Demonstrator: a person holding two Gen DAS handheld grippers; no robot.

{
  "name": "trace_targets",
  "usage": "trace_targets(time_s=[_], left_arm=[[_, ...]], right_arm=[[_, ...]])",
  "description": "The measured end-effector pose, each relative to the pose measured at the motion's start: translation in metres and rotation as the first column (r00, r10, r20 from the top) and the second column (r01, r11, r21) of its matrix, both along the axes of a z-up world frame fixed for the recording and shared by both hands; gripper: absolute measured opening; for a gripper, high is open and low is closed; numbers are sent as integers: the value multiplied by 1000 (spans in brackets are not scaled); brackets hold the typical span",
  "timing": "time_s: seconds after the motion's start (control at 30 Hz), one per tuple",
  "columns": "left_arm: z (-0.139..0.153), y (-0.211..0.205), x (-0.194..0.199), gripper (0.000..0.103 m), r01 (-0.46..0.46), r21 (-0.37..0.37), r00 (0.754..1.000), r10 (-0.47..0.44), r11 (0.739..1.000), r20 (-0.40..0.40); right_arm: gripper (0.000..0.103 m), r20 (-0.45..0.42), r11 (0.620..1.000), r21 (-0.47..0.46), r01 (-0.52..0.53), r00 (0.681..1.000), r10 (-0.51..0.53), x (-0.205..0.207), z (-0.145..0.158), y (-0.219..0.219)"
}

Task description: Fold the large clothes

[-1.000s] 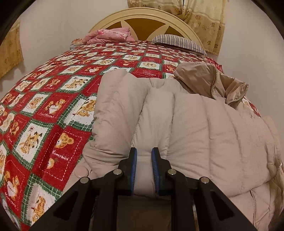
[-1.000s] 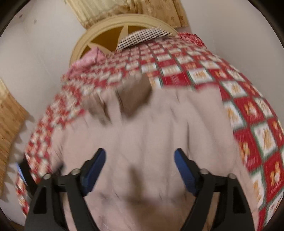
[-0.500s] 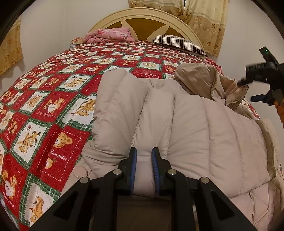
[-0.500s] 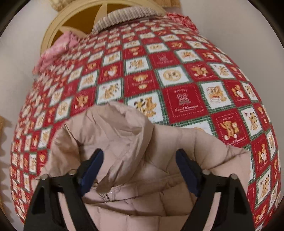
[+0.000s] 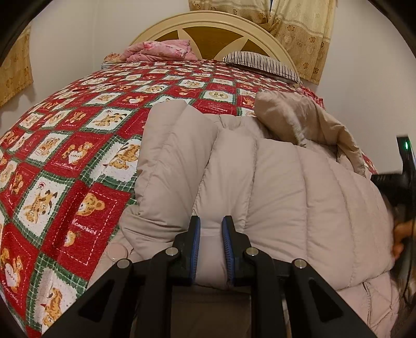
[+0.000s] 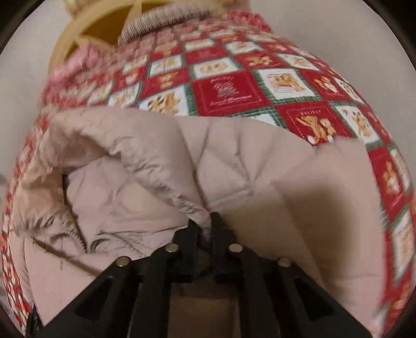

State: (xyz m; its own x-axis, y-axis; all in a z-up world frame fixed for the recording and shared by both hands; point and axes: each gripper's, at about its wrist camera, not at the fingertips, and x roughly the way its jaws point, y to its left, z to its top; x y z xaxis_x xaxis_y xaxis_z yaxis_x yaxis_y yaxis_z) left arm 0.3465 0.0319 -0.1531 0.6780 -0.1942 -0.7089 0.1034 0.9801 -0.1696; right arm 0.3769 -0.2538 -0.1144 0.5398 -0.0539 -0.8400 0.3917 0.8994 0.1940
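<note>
A beige quilted puffer coat [image 5: 273,182] lies on the bed [image 5: 78,156], over the right-hand part of the red, green and white bear-print bedspread [image 5: 65,166]. The left gripper [image 5: 210,234] is nearly closed, its blue pads pinching a thick fold at the coat's near edge. The right gripper [image 6: 206,228] is clamped tight on an edge of the same coat [image 6: 234,169] — a ridge of fabric rises from between its black fingers, and the hood side bunches up to its left, though that view is smeared. In the left wrist view the right gripper's body and the hand holding it show at the frame's right border, beside the coat's far side.

To the left of the coat the bedspread lies bare up to the pink bundle [image 5: 158,50] and striped pillow [image 5: 260,63] at the cream headboard [image 5: 215,23] — the widest free stretch. On the right the coat reaches the bed's edge, close to the wall.
</note>
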Motion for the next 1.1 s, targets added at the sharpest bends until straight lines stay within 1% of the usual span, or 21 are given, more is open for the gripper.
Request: trace_targets(time_s=[0.1, 0.17, 0.23, 0.33, 0.37, 0.4, 0.43, 0.47, 0.5, 0.57, 0.6, 0.63, 0.67, 0.73, 0.77, 0.83, 0.87, 0.9, 0.97, 1.03, 1.1], left_arm=[[-1, 0, 0, 18, 4, -18, 1000, -4, 1000, -2], [-1, 2, 0, 18, 5, -32, 1000, -5, 999, -2], [6, 2, -2, 18, 13, -34, 1000, -13, 999, -14], [35, -5, -1, 19, 101, -50, 995, -100, 994, 18], [54, -15, 4, 25, 158, -47, 987, -156, 986, 47], [66, -23, 10, 45, 187, -44, 981, -184, 981, 61], [77, -31, 20, 63, 211, -51, 976, -207, 976, 71], [88, -39, 36, 95, 228, -74, 972, -223, 971, 77], [93, -43, 48, 101, 228, -99, 972, -220, 969, 85], [97, -47, 83, 101, 188, -159, 980, -175, 969, 90], [91, -50, 107, 101, 154, -192, 988, -147, 969, 49], [80, -55, 132, 101, 130, -229, 990, -138, 965, -19], [68, -59, 150, 101, 119, -256, 987, -143, 959, -77], [44, -70, 170, 101, 82, -265, 980, -126, 961, -156], [31, -80, 177, 97, 78, -244, 975, -125, 967, -183], [20, -95, 182, 66, 112, -178, 972, -145, 978, -186], [20, -100, 182, 37, 128, -169, 970, -159, 977, -183], [20, -101, 183, 17, 143, -184, 969, -176, 972, -176], [28, -99, 175, 13, 178, -221, 970, -208, 959, -122], [40, -99, 165, 11, 186, -175, 974, -205, 967, -99], [57, -94, 145, 11, 206, -148, 976, -213, 967, -33]], right_arm=[[7, 141, 995, -98, 17, 990, -3, -18, -7, 12], [8, 156, 992, -123, 23, 988, -3, -20, -7, 15], [8, 166, 994, -106, 22, 986, -4, -20, -7, 12], [8, 181, 996, -85, 22, 984, -6, -21, -7, 10], [8, 186, 996, -81, 21, 983, -5, -21, -7, 9], [8, 191, 997, -77, 21, 982, -6, -22, -8, 11], [8, 197, 998, -67, 20, 980, -7, -23, -9, 11], [8, 201, 998, -59, 20, 979, -8, -24, -9, 10], [8, 206, 998, -51, 20, 979, -9, -24, -9, 9], [8, 211, 999, -45, 19, 978, -10, -24, -10, 9], [8, 213, 999, -42, 19, 977, -10, -25, -10, 9], [8, 214, 999, -39, 19, 977, -10, -25, -10, 9], [8, 216, 999, -36, 19, 976, -10, -25, -10, 8], [8, 221, 999, -29, 18, 975, -12, -25, -10, 8], [8, 223, 1000, -26, 19, 975, -12, -25, -11, 7], [8, 227, 1000, -16, 18, 974, -14, -25, -11, 5], [8, 229, 1000, -12, 18, 973, -15, -25, -12, 4], [8, 233, 1000, -4, 18, 972, -16, -26, -12, 3], [8, 237, 1000, 7, 17, 971, -18, -26, -13, 1], [8, 239, 1000, 15, 18, 971, -21, -27, -13, 0], [8, 242, 999, 26, 21, 970, -26, -27, -14, -1]])
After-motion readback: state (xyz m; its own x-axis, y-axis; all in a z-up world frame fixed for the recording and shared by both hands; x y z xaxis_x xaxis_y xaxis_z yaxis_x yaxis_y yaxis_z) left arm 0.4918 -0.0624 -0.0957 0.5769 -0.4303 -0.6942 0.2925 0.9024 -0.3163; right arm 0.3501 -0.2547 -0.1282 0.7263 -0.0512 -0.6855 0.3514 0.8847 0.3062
